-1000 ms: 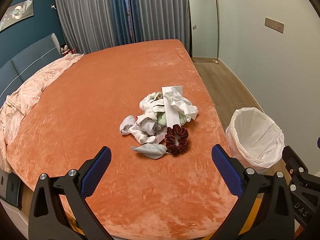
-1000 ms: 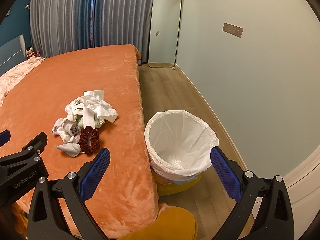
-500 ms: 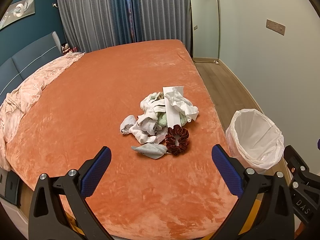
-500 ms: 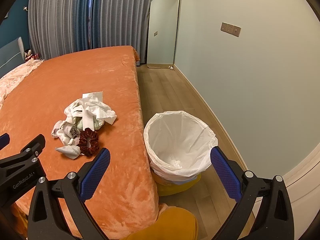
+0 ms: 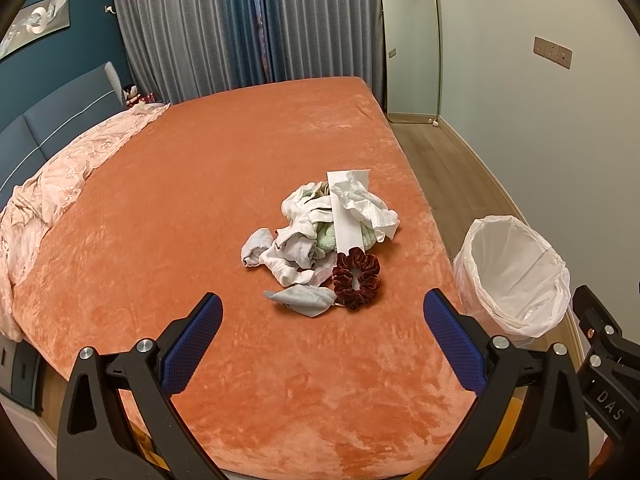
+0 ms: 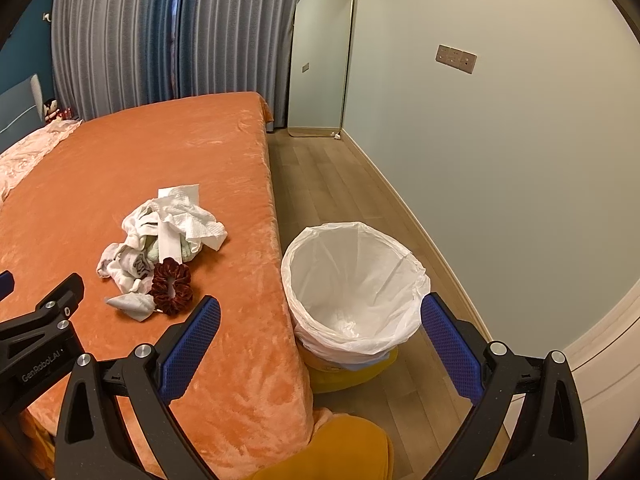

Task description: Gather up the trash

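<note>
**Left wrist view: pile lies dead ahead of the left gripper**

Orange bed [image 5: 200,208] first: the trash bin [image 5: 516,276] stands on the floor just beside its edge. The tissue-and-cloth pile [image 5: 324,224] lies on the bed near that bin, with a crumpled grey tissue [image 5: 302,299] nearest. The left gripper [image 5: 320,320], wide open and empty, faces it; the right gripper [image 6: 320,320], equally spread and empty, faces the bin.

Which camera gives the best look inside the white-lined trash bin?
The right wrist view: the white-lined trash bin sits near centre, its whole rim and the liner's bottom visible. The left wrist view shows the bin at the right edge, more from the side.
</note>
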`<state>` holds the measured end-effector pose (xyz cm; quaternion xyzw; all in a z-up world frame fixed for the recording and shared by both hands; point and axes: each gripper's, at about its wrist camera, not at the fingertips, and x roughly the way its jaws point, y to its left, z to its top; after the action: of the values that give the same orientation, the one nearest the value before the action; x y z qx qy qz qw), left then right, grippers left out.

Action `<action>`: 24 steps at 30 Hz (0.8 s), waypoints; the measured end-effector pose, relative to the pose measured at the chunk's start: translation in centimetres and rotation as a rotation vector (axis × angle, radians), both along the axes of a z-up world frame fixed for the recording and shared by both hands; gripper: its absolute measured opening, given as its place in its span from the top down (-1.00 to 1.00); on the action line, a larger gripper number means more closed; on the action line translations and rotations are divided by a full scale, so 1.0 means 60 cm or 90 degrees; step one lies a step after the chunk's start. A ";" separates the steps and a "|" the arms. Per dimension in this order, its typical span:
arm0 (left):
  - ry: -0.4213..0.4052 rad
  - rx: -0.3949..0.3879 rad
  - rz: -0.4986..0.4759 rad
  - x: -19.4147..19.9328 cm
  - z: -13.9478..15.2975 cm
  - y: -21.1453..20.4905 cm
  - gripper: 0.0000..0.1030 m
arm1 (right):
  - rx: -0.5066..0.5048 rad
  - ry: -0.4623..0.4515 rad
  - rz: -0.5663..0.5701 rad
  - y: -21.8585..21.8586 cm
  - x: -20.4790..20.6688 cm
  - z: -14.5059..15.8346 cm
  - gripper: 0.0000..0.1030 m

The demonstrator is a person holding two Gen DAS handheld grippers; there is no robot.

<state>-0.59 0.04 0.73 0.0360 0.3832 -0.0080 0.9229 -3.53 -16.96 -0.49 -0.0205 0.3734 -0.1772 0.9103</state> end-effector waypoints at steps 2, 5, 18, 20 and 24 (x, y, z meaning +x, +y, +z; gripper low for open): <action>-0.001 0.000 0.001 -0.001 -0.002 0.004 -0.86 | 0.003 -0.002 0.000 0.000 0.001 -0.002 -0.87; 0.003 0.000 0.003 0.000 -0.006 0.009 -0.86 | 0.002 -0.003 -0.001 0.003 -0.001 -0.002 -0.87; 0.008 0.000 0.006 0.005 -0.014 0.010 -0.86 | -0.003 -0.001 -0.004 0.012 0.003 -0.005 -0.87; 0.009 0.001 0.006 0.006 -0.015 0.010 -0.86 | 0.001 -0.001 -0.003 0.012 0.003 -0.006 -0.87; 0.009 -0.001 0.006 0.009 -0.021 0.015 -0.86 | 0.012 -0.002 -0.002 0.012 0.005 -0.007 -0.87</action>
<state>-0.04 0.91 -0.54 0.0331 0.3900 -0.0044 0.9202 -3.20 -16.25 -0.90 -0.0114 0.3740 -0.1753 0.9106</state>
